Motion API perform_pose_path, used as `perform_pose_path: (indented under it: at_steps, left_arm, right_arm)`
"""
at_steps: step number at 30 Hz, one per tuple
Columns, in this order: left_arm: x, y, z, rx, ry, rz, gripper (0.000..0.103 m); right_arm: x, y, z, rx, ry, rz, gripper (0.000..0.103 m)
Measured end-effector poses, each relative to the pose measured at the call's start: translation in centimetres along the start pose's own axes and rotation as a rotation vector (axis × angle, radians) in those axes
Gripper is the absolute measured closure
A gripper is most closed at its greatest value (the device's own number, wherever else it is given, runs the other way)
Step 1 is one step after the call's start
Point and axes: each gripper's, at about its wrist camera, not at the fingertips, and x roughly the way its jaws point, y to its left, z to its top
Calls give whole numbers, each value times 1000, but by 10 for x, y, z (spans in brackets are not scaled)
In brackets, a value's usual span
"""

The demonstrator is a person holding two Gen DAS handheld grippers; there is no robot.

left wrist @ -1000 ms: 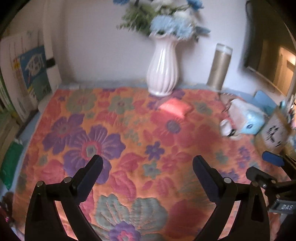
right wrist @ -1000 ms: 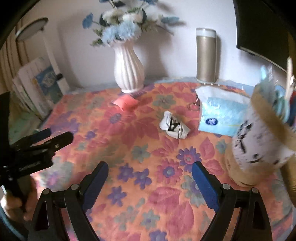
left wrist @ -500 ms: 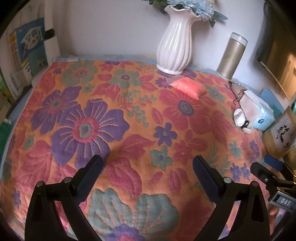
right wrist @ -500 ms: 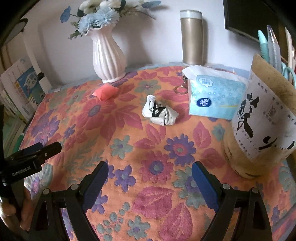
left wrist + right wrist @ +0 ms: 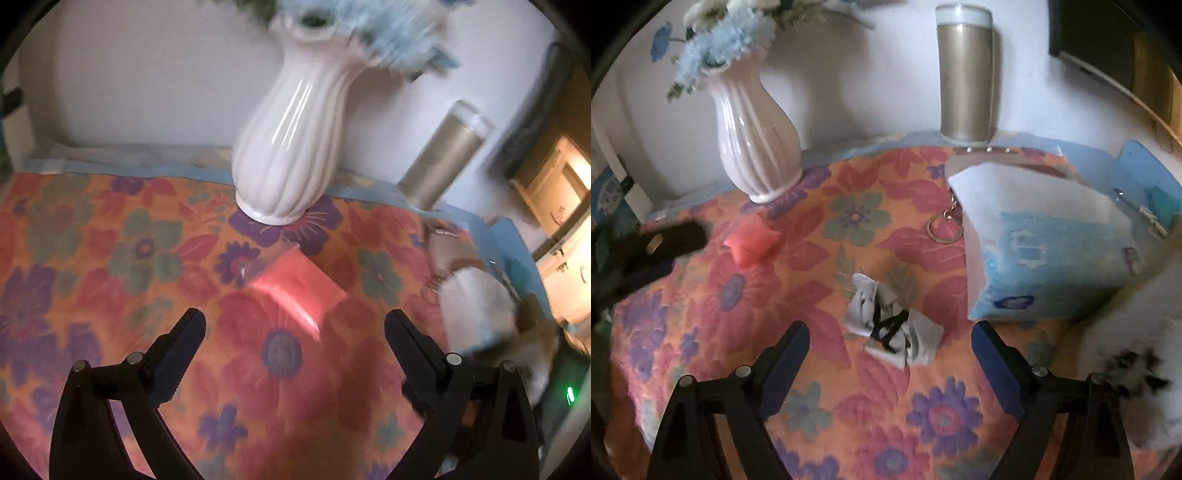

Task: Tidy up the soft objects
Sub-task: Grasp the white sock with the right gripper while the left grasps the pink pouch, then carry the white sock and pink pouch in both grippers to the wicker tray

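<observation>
A small pink soft pouch (image 5: 299,286) lies on the floral cloth just ahead of my open, empty left gripper (image 5: 295,325); it also shows in the right wrist view (image 5: 751,243). A crumpled white cloth with a black strap (image 5: 892,328) lies just ahead of my open, empty right gripper (image 5: 890,336), between the finger lines. A blue and white tissue pack (image 5: 1041,254) lies to its right. The left gripper (image 5: 653,247) shows at the left edge of the right wrist view, beside the pouch.
A white ribbed vase (image 5: 291,147) with blue flowers stands behind the pouch at the wall. A gold tumbler (image 5: 964,74) stands at the back. A key ring (image 5: 943,230) lies by the tissue pack. A paper-wrapped pen holder (image 5: 1137,373) stands at the right.
Both grippers have moved forward. The left one has closed in on the pink pouch and the right one on the crumpled white cloth. Both stay open.
</observation>
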Motion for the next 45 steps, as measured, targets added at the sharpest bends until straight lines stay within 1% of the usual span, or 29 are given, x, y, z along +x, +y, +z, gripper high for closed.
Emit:
perform_pose_path:
  at_steps: [1,3,4,5,6,7,8,9,10,12,15,18,22,24,27,29,31,32,33,35,37,38,39,42,43,44,45]
  left_arm:
    - [10,0,3,-9,10,6,7]
    - [30,4,9,-48,41,-9,7]
    - [35,4,9,-59,42,-13,7]
    - [35,2,10,-47,13,3,7]
    - [36,-1,11,-28,4,19,13]
    - [37,-4,11,-15,2,34,18]
    - [38,-6,11,2,-6,62,28]
    - [38,-8,10,17,-15,79,43]
    - [38,-8,9,29,-23,85,51]
    - [35,-9,4,31,-31,79,55]
    - [26,-6,-3,15,-23,48,56]
    - [9,-2,-15,26,-16,31,56]
    - [-24,7,-51,60,-2,13,56]
    - [-39,11,-72,77,7,2,56]
    - [-60,14,-102,113,-3,19,56]
    - [-71,11,-112,138,-23,35,56]
    - [-79,12,-121,154,-37,31,56]
    - [-79,14,-124,154,-40,23,56]
    - [-79,17,-128,149,-44,11,56]
    - [-77,22,-133,145,-49,11,56]
    - [-80,23,-132,147,-70,-4,56]
    - [-82,23,-132,149,-85,-19,56]
    - [-82,24,-131,147,-81,-21,56]
    - [-79,23,-131,141,-70,-7,56]
    - [-79,23,-131,142,-72,-4,56]
    - [-80,22,-132,144,-77,1,56]
    - [-80,22,-133,148,-80,6,56]
  right_arm:
    - [5,-2,0,6,4,6,15]
    - [9,-4,3,9,-7,9,15]
    - [8,-3,4,9,-13,14,15]
    - [8,-3,3,9,-17,16,15]
    - [8,-1,2,8,-20,5,18]
    - [7,-1,2,5,-25,-9,27]
    - [7,1,2,3,-30,-17,32]
    - [6,0,2,7,-36,-17,40]
    - [5,0,2,13,-42,-10,46]
    - [4,-2,0,26,-53,15,52]
    - [2,-3,-2,24,-69,65,54]
    - [-7,-2,-10,18,-75,114,54]
    - [-22,1,-34,36,-29,184,54]
    - [-32,6,-49,27,-16,196,54]
    - [-45,19,-65,-3,1,218,54]
    - [-54,28,-75,-39,10,230,46]
    - [-56,31,-83,-60,32,249,24]
    - [-58,30,-89,-65,38,255,23]
    - [-61,29,-94,-72,36,255,23]
    - [-62,27,-102,-97,38,240,22]
    - [-61,24,-106,-104,54,237,21]
    - [-60,23,-106,-103,54,239,21]
    - [-60,24,-105,-103,50,234,21]
    - [-57,30,-99,-92,31,230,21]
    - [-54,30,-97,-82,32,216,21]
    - [-49,33,-95,-74,31,186,24]
    - [-50,35,-95,-82,13,156,38]
